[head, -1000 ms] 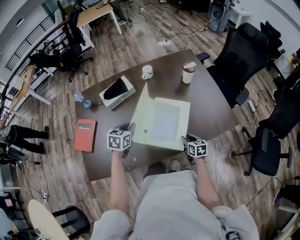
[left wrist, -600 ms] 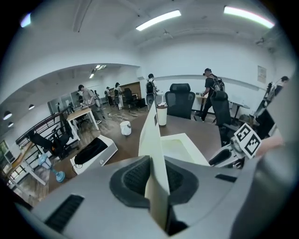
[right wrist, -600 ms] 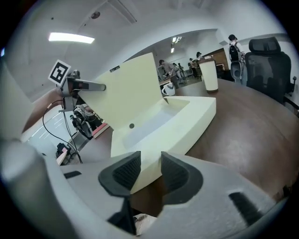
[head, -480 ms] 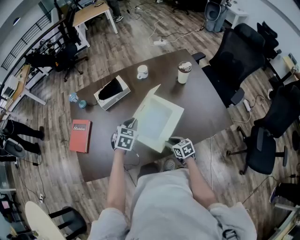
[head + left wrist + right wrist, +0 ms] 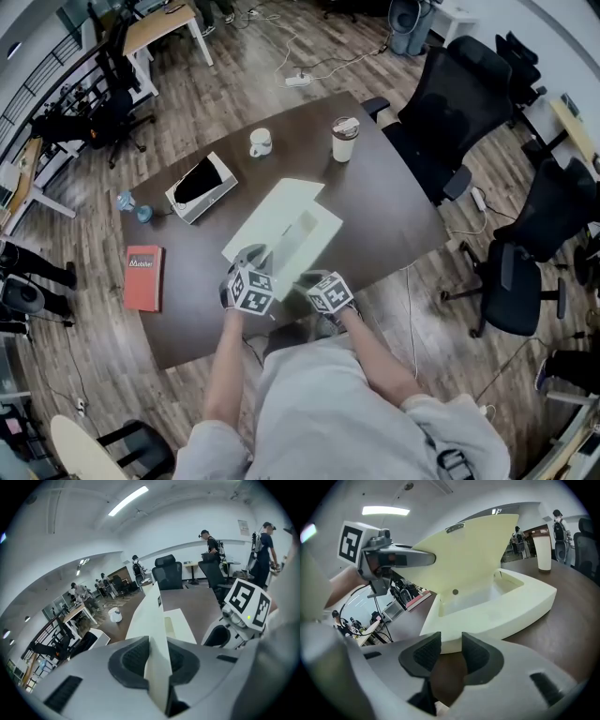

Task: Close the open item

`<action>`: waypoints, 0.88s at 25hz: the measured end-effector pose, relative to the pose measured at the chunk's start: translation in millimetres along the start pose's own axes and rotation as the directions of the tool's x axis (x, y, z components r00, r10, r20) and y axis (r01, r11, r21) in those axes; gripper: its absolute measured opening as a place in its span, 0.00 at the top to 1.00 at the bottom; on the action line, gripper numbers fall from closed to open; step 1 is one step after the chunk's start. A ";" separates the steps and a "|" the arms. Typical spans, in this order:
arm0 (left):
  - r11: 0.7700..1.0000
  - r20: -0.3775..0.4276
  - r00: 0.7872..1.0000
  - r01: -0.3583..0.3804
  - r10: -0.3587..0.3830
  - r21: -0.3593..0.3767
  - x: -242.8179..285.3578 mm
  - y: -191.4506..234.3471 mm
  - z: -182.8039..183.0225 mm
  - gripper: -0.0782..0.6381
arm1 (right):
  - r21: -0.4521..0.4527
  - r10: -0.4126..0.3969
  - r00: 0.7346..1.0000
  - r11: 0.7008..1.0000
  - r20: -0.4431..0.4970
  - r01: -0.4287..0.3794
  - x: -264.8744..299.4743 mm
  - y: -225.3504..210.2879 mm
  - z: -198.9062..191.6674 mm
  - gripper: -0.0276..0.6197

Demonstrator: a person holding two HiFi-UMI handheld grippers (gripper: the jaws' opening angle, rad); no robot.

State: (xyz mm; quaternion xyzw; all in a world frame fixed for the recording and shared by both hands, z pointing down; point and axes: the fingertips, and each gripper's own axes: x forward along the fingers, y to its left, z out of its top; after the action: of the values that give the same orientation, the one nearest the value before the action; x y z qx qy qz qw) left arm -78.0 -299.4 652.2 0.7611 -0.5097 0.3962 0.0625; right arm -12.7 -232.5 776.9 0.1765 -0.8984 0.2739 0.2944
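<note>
Box lid (image 5: 473, 559): my left hand-held gripper (image 5: 158, 651) clamps its edge to swing it shut; right hand-held gripper (image 5: 451, 644) empty, jaws just opened wider.

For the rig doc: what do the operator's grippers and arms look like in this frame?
The left gripper and right gripper match. Both have smooth light-grey shells and rounded jaws lined with dark ribbed pads. Each carries a white cube printed with black square markers. The person wears a light grey top whose sleeves stop short of the forearms.
</note>
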 end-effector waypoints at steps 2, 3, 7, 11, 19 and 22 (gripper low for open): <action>1.000 -0.010 1.000 0.022 -0.022 0.003 2.4 -10.0 -4.4 0.85 | 0.015 0.014 1.000 1.000 0.008 -0.014 1.1 1.7 -0.7 0.75; 0.999 -0.015 0.999 0.032 -0.032 0.011 3.5 -15.0 -6.1 0.85 | 0.021 0.018 1.000 1.000 0.012 -0.018 0.6 1.9 -1.4 0.76; 0.997 -0.030 0.998 0.059 -0.057 0.058 10.1 -30.4 -9.5 0.85 | 0.017 0.017 0.999 1.000 0.028 -0.018 -2.3 0.8 -0.5 0.75; 0.992 -0.054 0.997 0.069 -0.063 0.106 17.3 -46.4 -16.0 0.84 | 0.014 0.027 0.999 1.000 0.040 -0.027 -2.9 0.3 0.1 0.75; 0.980 -0.120 0.988 0.115 -0.096 0.161 31.6 -74.8 -37.9 0.84 | 0.038 0.016 0.997 0.999 0.072 -0.019 -5.6 -5.6 -2.8 0.74; 0.978 -0.137 0.985 0.125 -0.103 0.166 40.1 -78.9 -42.6 0.83 | 0.031 0.018 0.997 0.999 0.077 -0.020 -4.7 -5.5 -3.0 0.73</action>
State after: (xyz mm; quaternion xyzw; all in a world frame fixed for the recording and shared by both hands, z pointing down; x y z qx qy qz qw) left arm -29.1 -270.0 732.2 0.7648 -0.4236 0.4828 0.0511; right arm -5.2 -234.3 778.1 0.1830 -0.9062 0.2838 0.2543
